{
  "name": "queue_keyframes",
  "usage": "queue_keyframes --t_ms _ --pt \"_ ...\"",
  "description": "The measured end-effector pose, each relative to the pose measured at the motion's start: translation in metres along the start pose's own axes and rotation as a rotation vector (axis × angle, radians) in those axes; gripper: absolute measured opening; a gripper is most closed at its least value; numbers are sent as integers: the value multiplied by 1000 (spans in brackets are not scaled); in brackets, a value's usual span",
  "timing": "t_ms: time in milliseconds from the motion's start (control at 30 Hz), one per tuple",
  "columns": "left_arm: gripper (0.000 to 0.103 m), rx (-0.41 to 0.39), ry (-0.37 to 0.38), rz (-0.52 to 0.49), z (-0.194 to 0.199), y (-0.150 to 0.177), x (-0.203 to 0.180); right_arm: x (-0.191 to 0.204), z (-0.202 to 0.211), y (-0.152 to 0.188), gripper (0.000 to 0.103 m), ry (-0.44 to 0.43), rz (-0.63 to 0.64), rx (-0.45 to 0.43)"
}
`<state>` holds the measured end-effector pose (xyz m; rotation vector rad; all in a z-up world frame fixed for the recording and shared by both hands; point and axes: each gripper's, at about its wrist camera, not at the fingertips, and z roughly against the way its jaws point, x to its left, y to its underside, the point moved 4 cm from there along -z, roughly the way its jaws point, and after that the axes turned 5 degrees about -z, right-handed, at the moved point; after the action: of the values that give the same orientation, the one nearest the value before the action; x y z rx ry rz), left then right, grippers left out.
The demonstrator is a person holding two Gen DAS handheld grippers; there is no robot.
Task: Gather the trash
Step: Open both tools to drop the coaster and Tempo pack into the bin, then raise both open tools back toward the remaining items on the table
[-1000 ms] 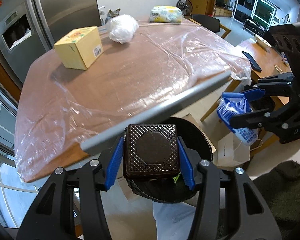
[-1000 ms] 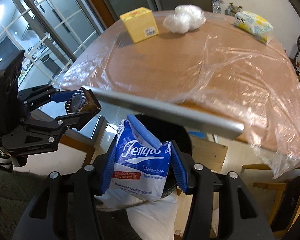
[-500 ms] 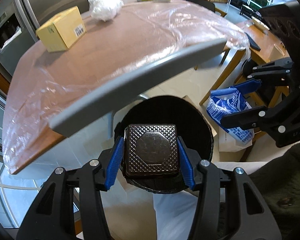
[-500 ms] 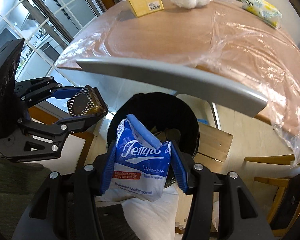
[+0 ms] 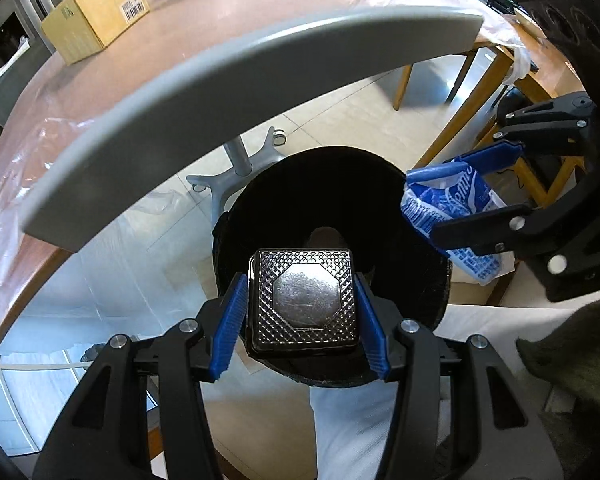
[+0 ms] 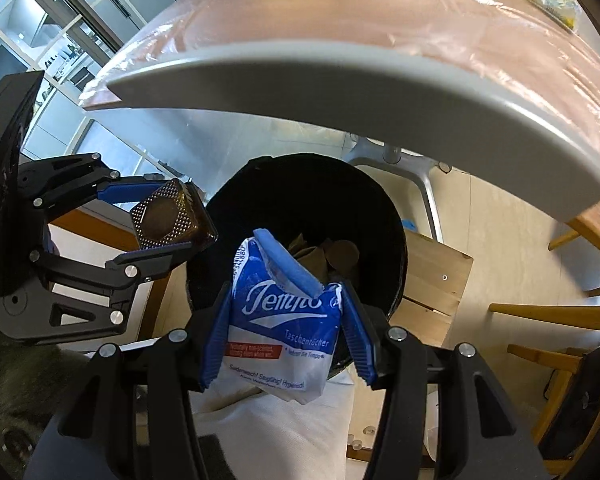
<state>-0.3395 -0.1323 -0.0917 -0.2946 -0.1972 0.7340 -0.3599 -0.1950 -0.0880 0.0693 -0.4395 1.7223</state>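
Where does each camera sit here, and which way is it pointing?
Left wrist: on the left gripper, angled down at the black bin; its fingers clamp a patterned brown plastic tray; the right gripper shows at right.
Right wrist: on the right gripper, facing down into the bin; it clamps a blue Tempo tissue pack; the left gripper shows at left.
Shared: bin, both items, grey chair back, plastic-covered table.

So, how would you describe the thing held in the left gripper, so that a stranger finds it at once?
Find the round black bin on the floor under the table edge. Above its near rim, the left gripper clamps a small square tray, dark and glossy, with a diamond-grid border around a plain octagon, unlike the blue tissue pack beside it.
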Motion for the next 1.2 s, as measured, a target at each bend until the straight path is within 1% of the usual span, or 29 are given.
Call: queue_keyframes --t_ms 167,367,400,433,467,533,600,700,767,833,867,900,933,1000,1033,1067,1133,1167,1200 --pt "53 14 2 4 -10 -3 3 -4 -16 -3 51 22 -2 18" --pt "54 25 20 7 -19 -2 4 -7 -25 -1 52 35 -9 33" --pt "55 15 29 10 -19 -3 5 -7 -24 -2 53 35 -10 29" --pt "64 7 39 15 -19 -4 6 -7 -22 -2 57 32 -16 22" --pt "76 2 47 19 -19 -4 6 -9 -21 -2 67 23 -27 17" --pt "85 -15 63 26 -16 -3 7 -12 -16 -2 75 22 -46 6" --pt "86 -13 63 22 -15 -3 7 -15 -12 -2 76 25 -59 3" --pt "86 -10 42 12 -12 -3 8 -15 -1 -1 76 28 -61 -8" --pt "86 -21 37 15 -3 -3 10 -14 11 1 76 25 -55 -16" --pt "86 -51 34 18 15 -4 13 -10 32 1 76 21 -39 -37" --pt "86 -70 34 15 22 -5 15 -9 41 1 76 14 -28 -52" --pt "86 -93 35 10 33 -6 15 -5 59 -1 76 7 -8 -85" --pt "86 -130 38 0 51 -8 16 -1 74 -4 77 7 8 -117" --pt "88 -191 32 -16 78 -14 19 0 102 -16 83 18 24 -196" --pt "94 -230 15 -19 92 -20 22 0 118 -25 88 30 21 -247" --pt "96 -257 -4 -16 99 -24 30 -1 126 -32 90 40 15 -278" --pt "98 -312 -67 5 114 -36 46 -8 143 -59 93 77 -22 -356" --pt "98 -343 -106 30 120 -46 58 -13 149 -76 95 87 -43 -398" --pt "98 -363 -138 57 123 -54 69 -17 151 -86 96 101 -62 -416"
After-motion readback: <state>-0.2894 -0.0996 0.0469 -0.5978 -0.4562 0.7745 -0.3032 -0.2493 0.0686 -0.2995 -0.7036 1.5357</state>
